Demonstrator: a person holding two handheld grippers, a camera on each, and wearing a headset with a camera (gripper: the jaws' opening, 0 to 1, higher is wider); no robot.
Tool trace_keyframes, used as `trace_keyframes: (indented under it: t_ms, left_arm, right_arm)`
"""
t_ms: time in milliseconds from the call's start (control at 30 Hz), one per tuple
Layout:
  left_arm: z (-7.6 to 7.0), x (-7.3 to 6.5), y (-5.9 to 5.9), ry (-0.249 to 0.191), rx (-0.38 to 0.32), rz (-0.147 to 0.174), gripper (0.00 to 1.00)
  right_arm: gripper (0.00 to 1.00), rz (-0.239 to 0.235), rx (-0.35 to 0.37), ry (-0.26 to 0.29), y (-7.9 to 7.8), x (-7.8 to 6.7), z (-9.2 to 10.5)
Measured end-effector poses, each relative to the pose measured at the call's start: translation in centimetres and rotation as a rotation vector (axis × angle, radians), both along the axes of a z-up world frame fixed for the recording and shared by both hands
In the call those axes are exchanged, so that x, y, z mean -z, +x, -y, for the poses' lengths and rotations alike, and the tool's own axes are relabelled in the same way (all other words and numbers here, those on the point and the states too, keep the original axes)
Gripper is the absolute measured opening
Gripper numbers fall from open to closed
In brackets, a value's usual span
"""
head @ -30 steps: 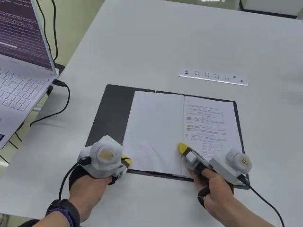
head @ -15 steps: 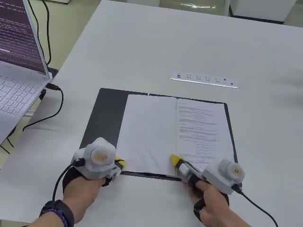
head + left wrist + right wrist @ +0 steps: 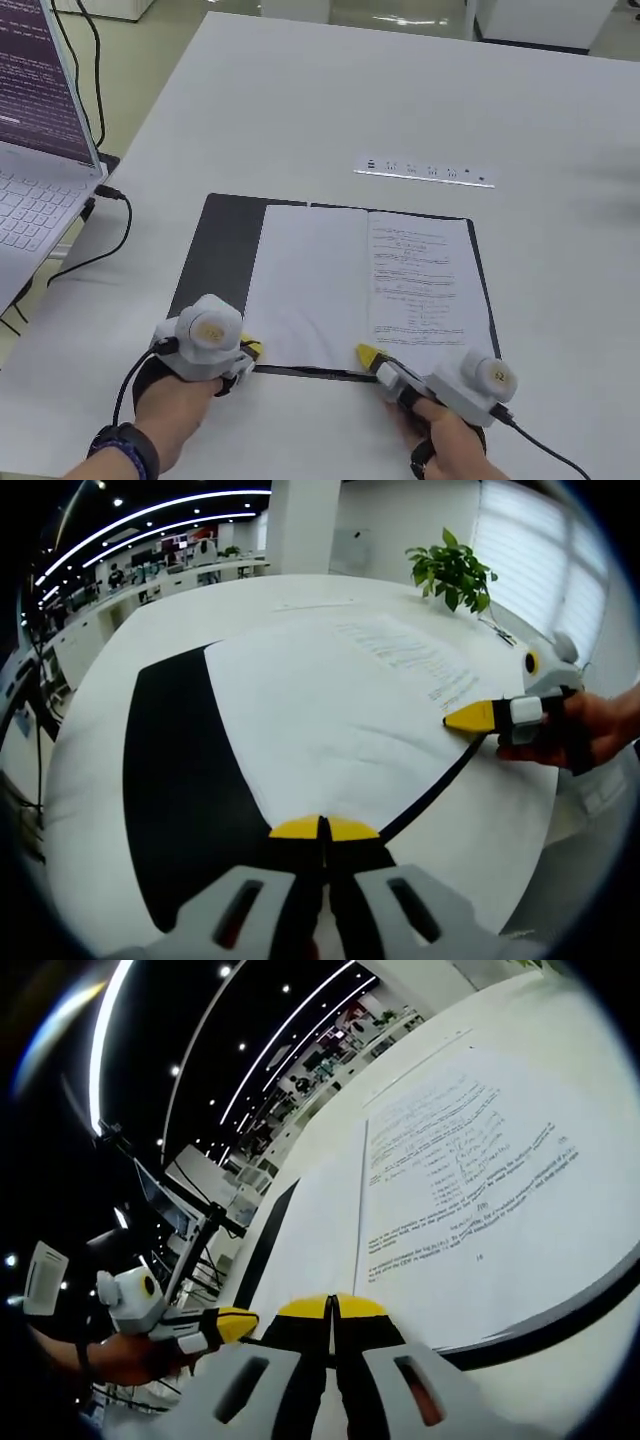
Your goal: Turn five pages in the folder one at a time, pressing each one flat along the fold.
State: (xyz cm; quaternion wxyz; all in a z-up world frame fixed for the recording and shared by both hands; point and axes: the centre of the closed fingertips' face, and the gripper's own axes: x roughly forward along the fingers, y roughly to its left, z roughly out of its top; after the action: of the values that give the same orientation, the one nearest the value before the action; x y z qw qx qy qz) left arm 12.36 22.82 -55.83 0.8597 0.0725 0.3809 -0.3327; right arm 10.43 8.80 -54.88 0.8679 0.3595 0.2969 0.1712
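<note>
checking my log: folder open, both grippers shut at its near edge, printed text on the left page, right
One slip: the printed text is on the right page of the folder; the left page is blank, as the head view shows. The left gripper and right gripper are shut at its near edge.

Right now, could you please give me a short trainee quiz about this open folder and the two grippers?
1. True or false: the printed page lies on the left half of the folder.
2. Where does the right gripper rest? A: near end of the fold; B: far end of the fold; C: the folder's left edge.
3. Fill in: the left gripper has its jaws ____.
Key: 1 false; 2 A; 3 shut.
</note>
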Motion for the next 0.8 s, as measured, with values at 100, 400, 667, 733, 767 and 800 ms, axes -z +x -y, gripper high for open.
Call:
trace_keyframes:
  t_ms: [100,400,667,733,767,800]
  left_arm:
    - [0.0,0.0,0.0,-0.003,-0.006,-0.005,0.0]
    - [0.1,0.0,0.1,0.006,-0.041,-0.035,0.0]
    - [0.1,0.0,0.2,-0.018,-0.126,-0.115,0.0]
    - [0.5,-0.2,-0.1,-0.024,-0.126,-0.125,0.04]
    - [0.8,-0.5,-0.4,-0.027,-0.121,-0.125,0.07]
    - [1.0,-0.7,-0.6,-0.028,-0.115,-0.119,0.11]
  right_arm:
    - [0.0,-0.005,0.001,0.001,-0.2,0.0,0.1]
    - [0.0,-0.033,0.051,0.042,-0.1,0.1,0.3]
    - [0.0,-0.063,0.066,0.072,-0.1,-0.2,0.7]
    - [0.0,-0.057,0.068,0.068,-0.2,-0.7,1.0]
    - [0.0,-0.05,0.07,0.064,-0.3,-1.0,1.2]
    - [0.0,-0.041,0.077,0.058,-0.3,-1.3,1.6]
